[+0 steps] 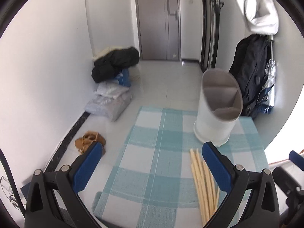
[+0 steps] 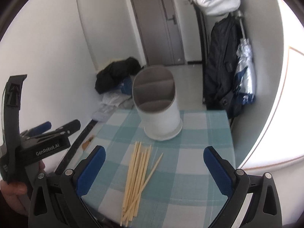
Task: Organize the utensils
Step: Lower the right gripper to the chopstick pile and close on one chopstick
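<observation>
A pile of pale wooden chopsticks (image 2: 136,172) lies on the teal checked tablecloth (image 2: 190,171); the left wrist view shows the chopsticks (image 1: 204,182) close to the right finger. Behind them stands a white utensil holder (image 2: 159,106) with grey divided compartments, all bare inside; it appears as the holder (image 1: 218,106) at the cloth's far right in the left wrist view. My right gripper (image 2: 154,152) hangs open above the pile, nothing between its blue pads. My left gripper (image 1: 151,148) is open too, over the cloth's left part, and the left gripper (image 2: 43,133) shows at the left edge, held by a hand (image 2: 11,193).
The table's left edge drops to a tiled floor with brown shoes (image 1: 89,140), a heap of dark clothes and bags (image 1: 114,66) by the wall. A dark jacket (image 2: 220,64) and a folded umbrella (image 2: 245,72) hang right of the table. A grey door (image 1: 159,19) stands behind.
</observation>
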Motion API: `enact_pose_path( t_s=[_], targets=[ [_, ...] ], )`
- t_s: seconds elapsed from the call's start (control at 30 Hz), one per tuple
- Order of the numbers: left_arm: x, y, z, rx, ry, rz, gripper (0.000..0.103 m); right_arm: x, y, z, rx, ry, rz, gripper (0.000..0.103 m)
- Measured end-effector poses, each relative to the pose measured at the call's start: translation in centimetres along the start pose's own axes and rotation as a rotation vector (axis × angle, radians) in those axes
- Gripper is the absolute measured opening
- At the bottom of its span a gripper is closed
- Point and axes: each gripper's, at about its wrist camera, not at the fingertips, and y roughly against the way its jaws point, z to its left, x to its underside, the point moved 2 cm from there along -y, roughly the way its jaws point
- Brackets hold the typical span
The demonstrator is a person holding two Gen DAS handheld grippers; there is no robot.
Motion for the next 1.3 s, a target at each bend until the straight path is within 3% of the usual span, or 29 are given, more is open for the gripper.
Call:
enact_pose_path(
  t_s=[0.1,0.2,0.33,0.47,0.53,0.67,0.73,0.8,0.87,1.13,1.3],
  targets=[
    [0.3,-1.5,1.8,-0.01,0.044,0.067,0.102,0.5,-3.2,-0.4,-0.006,-0.027,0.13,0.102],
    [0.5,-2.7,3.7,-0.018,0.077,0.123,0.102,1.3,-7.2,-0.1,0.013,0.013,0.276,0.085],
    [0.7,-4.1,5.7,-0.022,0.138,0.177,0.102,2.2,-11.6,0.2,0.055,0.063,0.388,0.064],
    [0.7,-4.8,7.3,-0.016,0.198,0.196,0.102,2.3,-14.8,-0.1,0.091,0.059,0.445,0.05],
    [0.9,-5.2,7.9,-0.001,0.23,0.216,0.102,2.3,-15.7,0.0,0.099,0.056,0.459,0.048],
    [1.0,-5.9,8.3,0.021,0.252,0.244,0.102,2.8,-17.1,0.4,0.151,0.071,0.502,0.03],
    [0.7,-5.9,8.3,0.019,0.245,0.238,0.102,2.8,-17.1,1.0,0.185,0.106,0.5,0.026],
    [0.7,-5.8,8.3,0.015,0.234,0.229,0.102,3.0,-17.4,1.8,0.186,0.133,0.493,0.012],
    [0.8,-6.0,8.1,0.014,0.217,0.232,0.102,3.2,-17.5,2.2,0.187,0.15,0.487,0.005],
    [2.5,-7.4,6.2,0.099,0.166,0.35,0.102,2.1,-15.6,0.5,0.091,0.04,0.413,0.003],
    [4.2,-8.2,2.7,0.229,0.131,0.462,0.102,0.7,-11.6,-2.6,-0.003,-0.106,0.336,0.003]
  ],
)
